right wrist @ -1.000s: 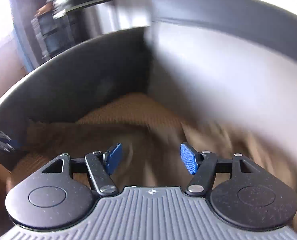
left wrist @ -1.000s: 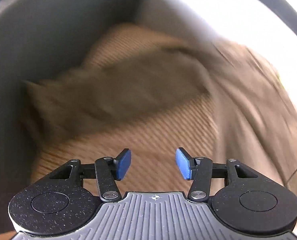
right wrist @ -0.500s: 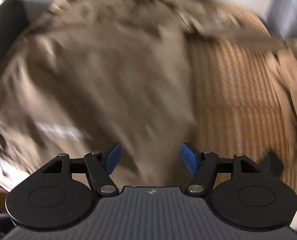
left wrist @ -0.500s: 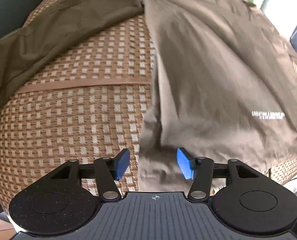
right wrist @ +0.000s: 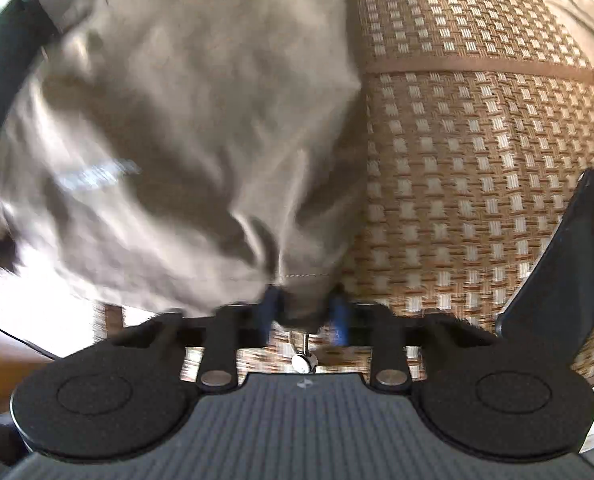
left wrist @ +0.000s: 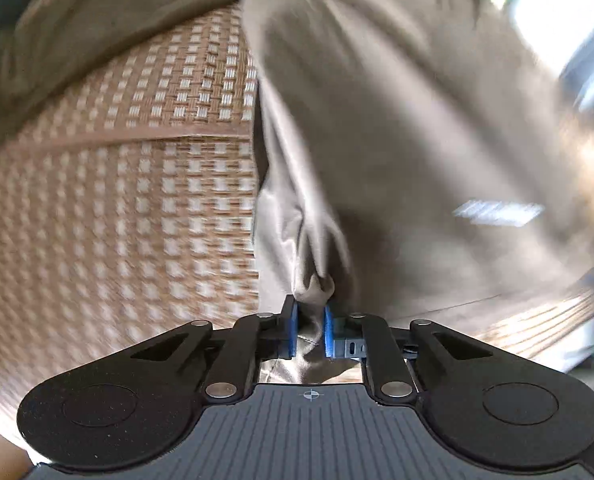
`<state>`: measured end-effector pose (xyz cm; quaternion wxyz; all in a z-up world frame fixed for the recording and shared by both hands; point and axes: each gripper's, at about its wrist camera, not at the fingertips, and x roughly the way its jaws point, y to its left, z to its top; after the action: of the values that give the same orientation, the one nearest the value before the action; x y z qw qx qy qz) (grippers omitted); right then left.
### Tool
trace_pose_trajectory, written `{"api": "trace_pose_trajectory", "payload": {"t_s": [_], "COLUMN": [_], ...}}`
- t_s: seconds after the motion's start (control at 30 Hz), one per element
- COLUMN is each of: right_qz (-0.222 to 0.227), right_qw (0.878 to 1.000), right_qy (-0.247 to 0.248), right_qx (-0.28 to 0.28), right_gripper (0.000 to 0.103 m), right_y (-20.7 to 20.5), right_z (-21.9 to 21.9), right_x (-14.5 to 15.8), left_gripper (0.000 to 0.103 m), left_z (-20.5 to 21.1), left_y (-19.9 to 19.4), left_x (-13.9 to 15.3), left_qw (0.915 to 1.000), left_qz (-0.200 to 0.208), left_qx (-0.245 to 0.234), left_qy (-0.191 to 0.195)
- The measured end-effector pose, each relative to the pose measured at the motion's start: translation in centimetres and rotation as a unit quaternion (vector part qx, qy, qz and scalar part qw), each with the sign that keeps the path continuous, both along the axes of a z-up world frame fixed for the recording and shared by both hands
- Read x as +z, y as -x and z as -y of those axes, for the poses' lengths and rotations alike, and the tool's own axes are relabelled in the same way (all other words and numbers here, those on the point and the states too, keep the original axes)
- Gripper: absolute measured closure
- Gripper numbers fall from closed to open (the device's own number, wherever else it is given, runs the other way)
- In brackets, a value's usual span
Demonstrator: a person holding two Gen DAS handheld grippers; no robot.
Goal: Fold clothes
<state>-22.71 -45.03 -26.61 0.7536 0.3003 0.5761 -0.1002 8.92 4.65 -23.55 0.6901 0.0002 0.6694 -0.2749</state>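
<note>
A taupe-brown garment (left wrist: 397,128) with a small white print lies spread over a woven rattan mat (left wrist: 129,200). In the left wrist view my left gripper (left wrist: 309,330) is closing, its blue pads pinching a bunched fold at the garment's left hem. The right wrist view shows the same garment (right wrist: 185,128) on the left of the picture. There my right gripper (right wrist: 303,312) is closing too, with the garment's lower right hem corner squeezed between its blue pads. A small white toggle on a cord (right wrist: 303,362) hangs below that grip.
The checked mat (right wrist: 477,152) fills the right of the right wrist view. A dark flat object (right wrist: 565,272) stands at its right edge. More brown cloth (right wrist: 589,8) lies at the top right. Bright window light shows at the far right of the left wrist view.
Both grippers dropped toward the garment with jaws wide, then closed on its hem. The right swung a long way across; the left has stayed put lately. Cloth now bunches between each pair of pads.
</note>
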Motion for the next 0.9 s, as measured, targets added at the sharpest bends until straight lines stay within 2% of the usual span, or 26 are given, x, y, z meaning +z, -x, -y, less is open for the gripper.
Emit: {"api": "trace_pose_trajectory", "payload": {"t_s": [0.07,0.13,0.2,0.27,0.33,0.37,0.4,0.43,0.47,0.53,0.57,0.7,0.8,0.9], "right_qz": [0.030,0.049,0.027,-0.017,-0.063,-0.076,-0.088,-0.098,-0.101,-0.101,-0.100,-0.060,-0.009,0.027], "right_qw": [0.999,0.999,0.999,0.999,0.997,0.995,0.993,0.991,0.989,0.988,0.988,0.992,0.994,0.995], "right_qy": [-0.009,-0.010,0.004,0.002,0.015,0.030,0.045,0.064,0.081,0.094,0.098,0.114,0.109,0.099], "right_qx": [0.007,0.013,0.020,0.034,0.051,0.055,0.059,0.062,0.066,0.068,0.062,0.001,-0.022,-0.001], "right_gripper": [0.093,0.093,0.093,0.093,0.092,0.086,0.071,0.064,0.057,0.055,0.053,0.053,0.049,0.049], "right_y": [0.6,1.1,1.1,0.6,-0.3,-0.7,-1.0,-1.3,-1.3,-1.1,-0.9,-0.7,-2.4,-6.1], "right_z": [1.1,2.2,2.8,2.5,1.7,1.3,1.0,0.7,0.6,0.8,1.2,2.5,2.5,1.5], "right_x": [2.5,4.5,4.2,1.8,-0.4,-1.0,-1.5,-1.6,-1.2,-0.1,0.5,3.9,6.0,6.7], "left_gripper": [0.097,0.096,0.094,0.093,0.088,0.083,0.067,0.058,0.056,0.040,0.040,0.038,0.035,0.035], "left_z": [-2.3,-4.1,-4.3,-3.9,-3.4,-3.2,-3.0,-2.9,-2.9,-3.2,-3.4,-4.7,-4.4,-3.0], "left_y": [-0.6,-0.5,0.2,0.8,1.1,1.0,0.9,0.8,0.7,0.2,-0.1,-2.6,-5.7,-10.4], "left_x": [1.4,0.6,-1.7,-4.2,-5.2,-4.9,-4.5,-4.0,-3.4,-2.1,-1.4,1.4,2.6,1.6], "left_qw": [0.9944,0.9846,0.9853,0.9862,0.9869,0.9879,0.9888,0.9901,0.9914,0.9927,0.9931,0.9878,0.9784,0.9638], "left_qz": [-0.047,-0.086,-0.100,-0.107,-0.105,-0.104,-0.102,-0.100,-0.098,-0.093,-0.089,-0.061,-0.025,0.003], "left_qx": [0.060,0.109,0.117,0.121,0.122,0.115,0.109,0.098,0.087,0.077,0.076,0.139,0.193,0.246], "left_qy": [0.073,0.106,0.075,0.035,0.012,0.010,0.008,0.006,0.003,-0.008,-0.014,0.034,0.071,0.102]}}
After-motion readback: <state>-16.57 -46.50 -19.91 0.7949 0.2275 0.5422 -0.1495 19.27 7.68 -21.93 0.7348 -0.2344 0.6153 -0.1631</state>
